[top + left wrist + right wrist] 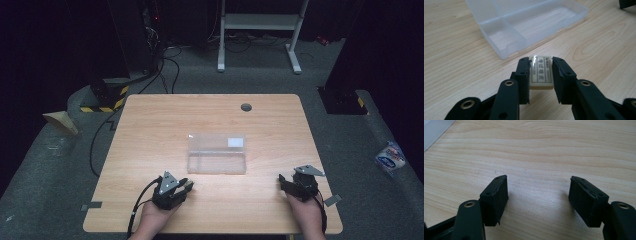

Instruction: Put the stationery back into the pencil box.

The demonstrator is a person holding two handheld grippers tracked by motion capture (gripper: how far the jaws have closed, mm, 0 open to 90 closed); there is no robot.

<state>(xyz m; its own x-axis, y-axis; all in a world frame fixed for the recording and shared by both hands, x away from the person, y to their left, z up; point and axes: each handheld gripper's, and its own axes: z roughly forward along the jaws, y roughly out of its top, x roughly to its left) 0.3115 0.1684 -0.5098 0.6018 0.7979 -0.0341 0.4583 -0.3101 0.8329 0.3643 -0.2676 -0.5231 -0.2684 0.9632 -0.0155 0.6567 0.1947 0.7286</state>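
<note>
The left gripper point(541, 65) clamps an eraser point(541, 72) between its jaws, the printed label facing up, just above the table point(454, 62). Ahead of it and slightly to its left lies a clear box point(499, 37) with its compartments open, near the jaw tips but not touching them. The right gripper point(537, 195) rests low over bare wood with its jaws spread wide and nothing between them; a corner of the box point(434, 130) shows far off to its left.
</note>
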